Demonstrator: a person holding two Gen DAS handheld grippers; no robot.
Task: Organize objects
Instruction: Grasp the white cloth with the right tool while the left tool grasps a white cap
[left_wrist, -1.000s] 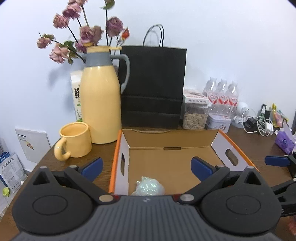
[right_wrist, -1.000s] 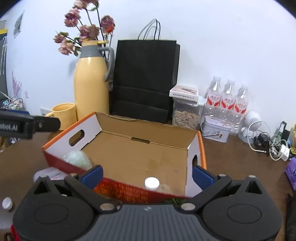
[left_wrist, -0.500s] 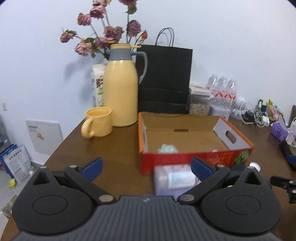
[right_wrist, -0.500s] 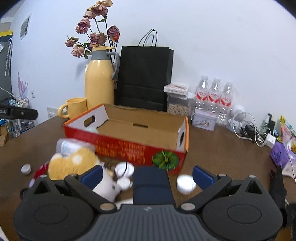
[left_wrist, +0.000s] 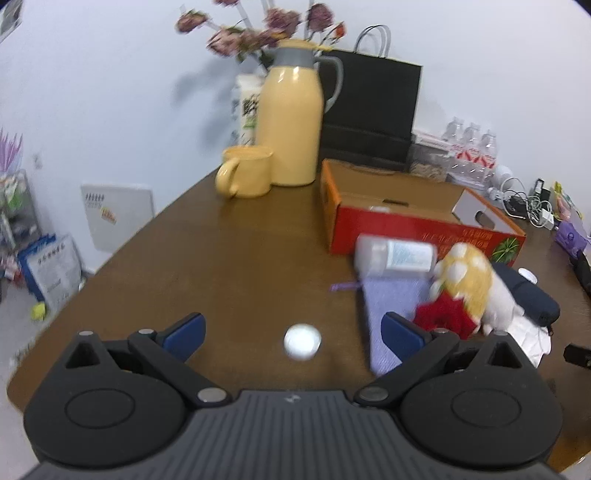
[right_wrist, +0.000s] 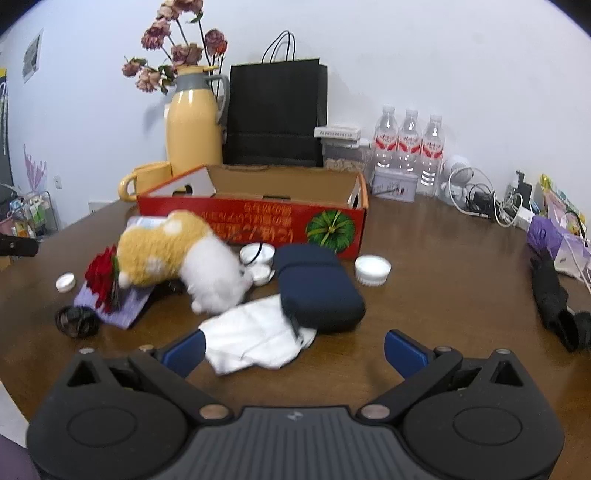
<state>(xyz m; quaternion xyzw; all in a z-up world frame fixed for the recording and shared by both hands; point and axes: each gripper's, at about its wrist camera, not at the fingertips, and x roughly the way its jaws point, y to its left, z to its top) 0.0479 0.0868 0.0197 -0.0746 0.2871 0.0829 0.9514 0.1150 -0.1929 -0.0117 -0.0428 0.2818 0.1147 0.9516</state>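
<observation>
Left claw (left_wrist: 291, 334), jaws spread wide, holding nothing; a small white cap (left_wrist: 302, 341) lies on the brown surface (left_wrist: 221, 258) between its fingers, not touched. Right claw (right_wrist: 293, 347), equally wide and empty; a white cloth (right_wrist: 255, 334) lies just past its left finger, under the near end of a navy pouch (right_wrist: 317, 286). Beyond: a plush toy (right_wrist: 177, 254) over a purple cloth (right_wrist: 114, 302), a red flower (right_wrist: 103, 277), white lids (right_wrist: 372, 269). Farther: the open red box (right_wrist: 258, 221), then a yellow jug (right_wrist: 194, 125) and black bag (right_wrist: 275, 114).
</observation>
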